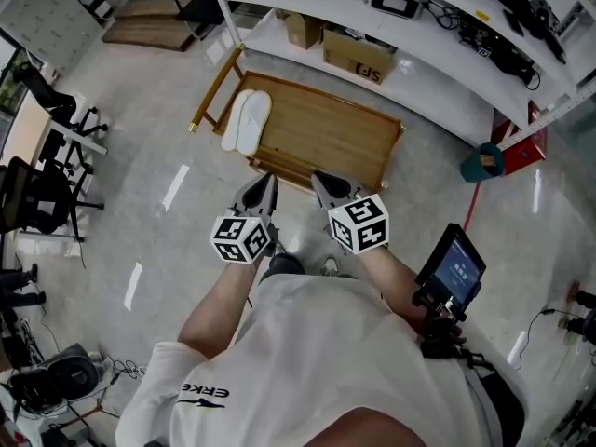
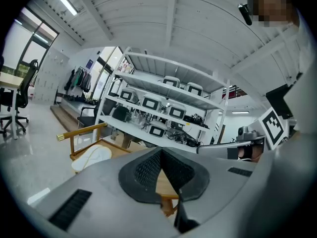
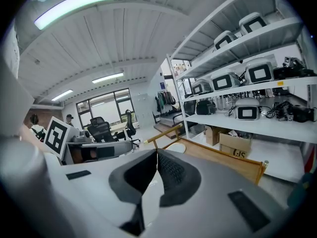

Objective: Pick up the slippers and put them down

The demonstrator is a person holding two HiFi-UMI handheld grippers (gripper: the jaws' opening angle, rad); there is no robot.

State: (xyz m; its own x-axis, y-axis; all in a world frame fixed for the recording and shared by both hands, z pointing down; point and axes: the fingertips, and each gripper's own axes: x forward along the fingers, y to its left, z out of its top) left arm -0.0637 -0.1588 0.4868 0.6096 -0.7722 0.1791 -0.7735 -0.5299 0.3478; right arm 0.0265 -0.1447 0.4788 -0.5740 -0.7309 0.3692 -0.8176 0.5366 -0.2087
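A pair of white slippers [image 1: 247,121] lies side by side on the left end of a low wooden platform [image 1: 326,138] on the floor ahead. In the left gripper view the slippers [image 2: 91,157] show at the left, and in the right gripper view a pale slipper [image 3: 177,148] shows just beyond the jaws. My left gripper [image 1: 264,186] [image 2: 161,150] and right gripper [image 1: 321,182] [image 3: 157,151] hang side by side close to the person's body, short of the platform's near edge. Both are shut with nothing between the pads.
White shelving [image 1: 438,73] with devices and cardboard boxes [image 1: 358,54] runs behind the platform. Office chairs [image 1: 42,198] stand at the left. A teal bin [image 1: 482,163] sits on the floor to the right, and a small screen [image 1: 452,268] is by the person's right side.
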